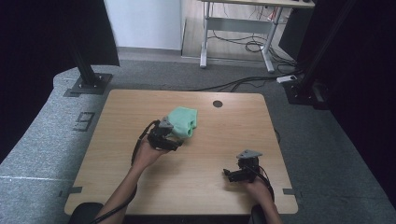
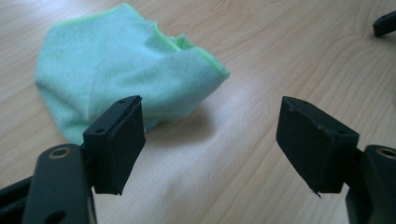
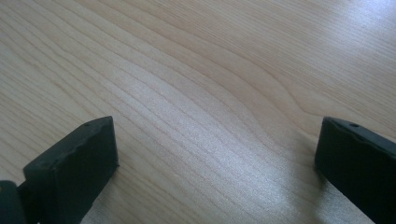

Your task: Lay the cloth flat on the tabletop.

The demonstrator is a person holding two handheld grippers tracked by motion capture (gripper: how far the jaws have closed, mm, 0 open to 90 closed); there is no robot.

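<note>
The left gripper [image 2: 210, 140] hangs with fingers wide, nothing between them. A crumpled mint-green microfibre cloth [image 2: 121, 70] lies on the light wooden counter [image 2: 280, 56] just beyond its left finger, which hides one edge; its long axis is unclear. The right gripper [image 3: 215, 158] holds its fingers wide over bare wood.

Near edge of green cloth [image 2: 126, 74] (folded) behind left claw [image 2: 210, 140] pad.

A single mark reads as the digit 9 [image 1: 84, 121], laid out in dark tape on the grey carpet floor [image 1: 42, 140] left of the table [image 1: 121, 100].
</note>
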